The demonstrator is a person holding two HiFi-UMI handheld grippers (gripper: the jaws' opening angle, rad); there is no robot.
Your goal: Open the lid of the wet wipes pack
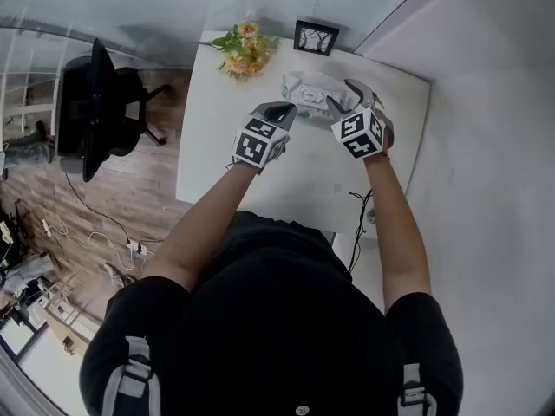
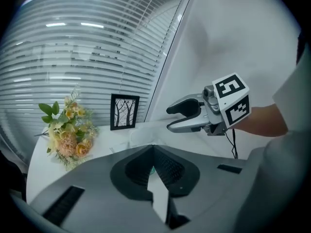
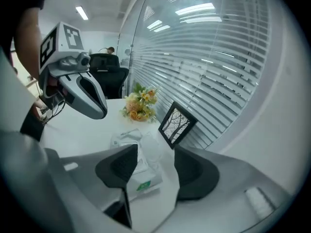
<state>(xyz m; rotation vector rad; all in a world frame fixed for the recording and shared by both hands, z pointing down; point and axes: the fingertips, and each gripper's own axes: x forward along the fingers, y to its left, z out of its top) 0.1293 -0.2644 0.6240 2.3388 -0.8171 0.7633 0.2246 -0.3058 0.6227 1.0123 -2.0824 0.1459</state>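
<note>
The wet wipes pack [image 1: 307,90] is a white crinkled pack with a small green label, lying at the far side of the white table [image 1: 217,146]. Whether its lid is up I cannot tell. My left gripper [image 1: 284,112] hangs above the table just left of the pack, its dark pads closed tip to tip with nothing held [image 2: 153,149]. My right gripper [image 1: 345,94] hovers over the pack's right end with its jaws apart and empty. In the right gripper view the pack [image 3: 142,168] shows between and below those jaws [image 3: 155,152], apart from them.
A bunch of yellow flowers [image 1: 245,50] and a small black picture frame [image 1: 316,37] stand behind the pack at the table's far edge. A black cable [image 1: 362,208] hangs off the near right corner. A black office chair [image 1: 100,111] stands on the floor to the left.
</note>
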